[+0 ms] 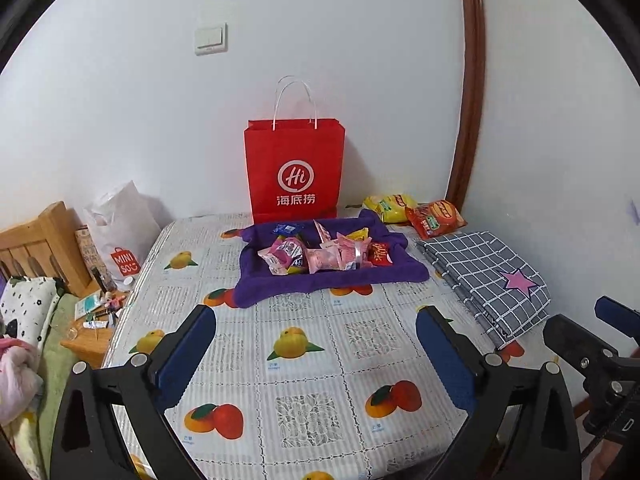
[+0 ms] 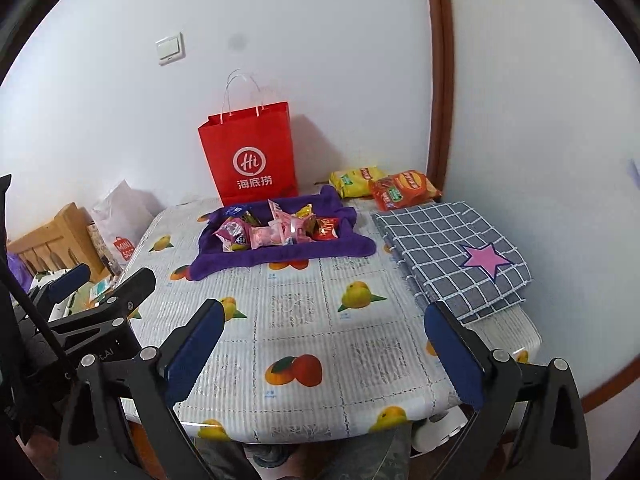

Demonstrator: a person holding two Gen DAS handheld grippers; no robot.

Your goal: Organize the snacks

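Covering the table (image 1: pixel 304 360) was a fruit-print cloth, and at its far side stood a red bag (image 1: pixel 294 170). Just in front lay a purple tray (image 1: pixel 320 280) holding small snacks (image 1: pixel 320 254), with two chip bags (image 1: pixel 416 212) beside it. Both the left gripper (image 1: pixel 316 354) and the right gripper (image 2: pixel 324 350) hung wide open, holding nothing. Next, I think, one claw should reach out for a chip bag.

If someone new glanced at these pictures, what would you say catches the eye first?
Probably the bright red paper bag standing against the white wall at the table's far edge. Just in front of it lies a purple towel heaped with small snack packets, while a folded grey checked cloth with a pink star sits to the right.
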